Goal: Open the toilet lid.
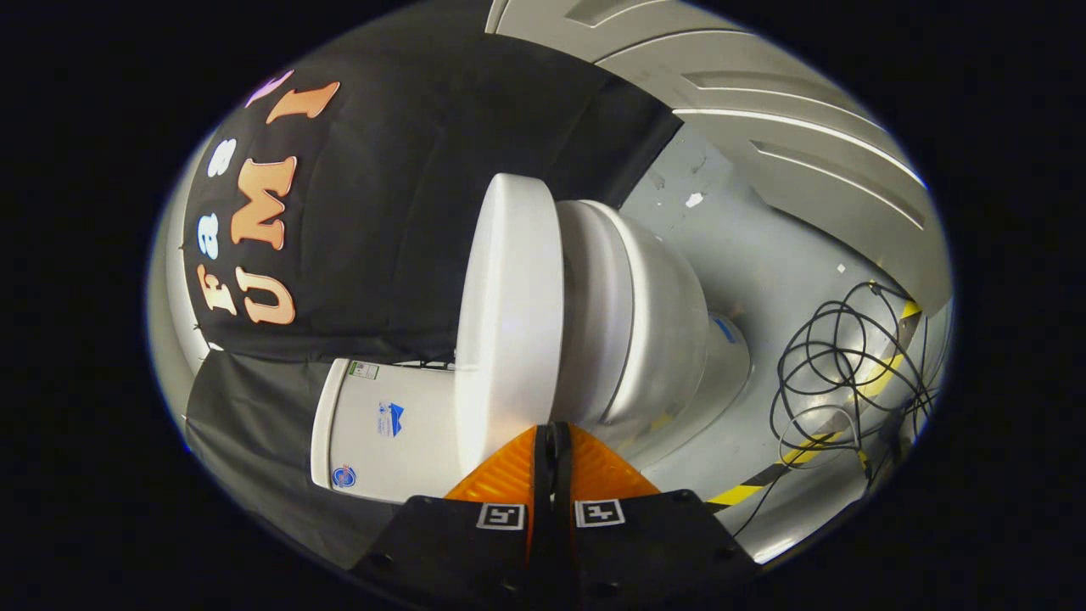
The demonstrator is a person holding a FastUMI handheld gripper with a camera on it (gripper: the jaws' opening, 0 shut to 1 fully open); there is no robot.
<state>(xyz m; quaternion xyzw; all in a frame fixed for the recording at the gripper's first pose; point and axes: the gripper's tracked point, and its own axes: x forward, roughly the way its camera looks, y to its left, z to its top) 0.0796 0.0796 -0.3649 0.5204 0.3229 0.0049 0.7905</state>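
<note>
A: Where's your claw [553, 433] rn?

B: Right up front. My two fingers [509, 475] sit pressed together, barely a slit btw them, nothing held. Tips point at the toilet lid [509, 314], just ahead of them, at its edge near the seam w/ the bowl. Can't tell if they touch it.

A: And the lid itself?

B: The whole view is rolled sideways, so the toilet looks lying over. Lid is a thick white slab, seen edge-on. It looks down on the seat, not lifted. Bowl [653, 322] is on one side of it, tank [382, 424] w/ a couple of stickers on the other side.

A: What's around the toilet?

B: Grey floor [764, 271] beyond the bowl, w/ a loose tangle of black cable [840, 356] lying on it, well apart from the bowl. A yellow-black tape strip [764, 479] runs along the floor under the cable. Behind the tank hangs the black cloth wall [441, 170]. Farthest off, grey moulded panels [764, 102].
</note>
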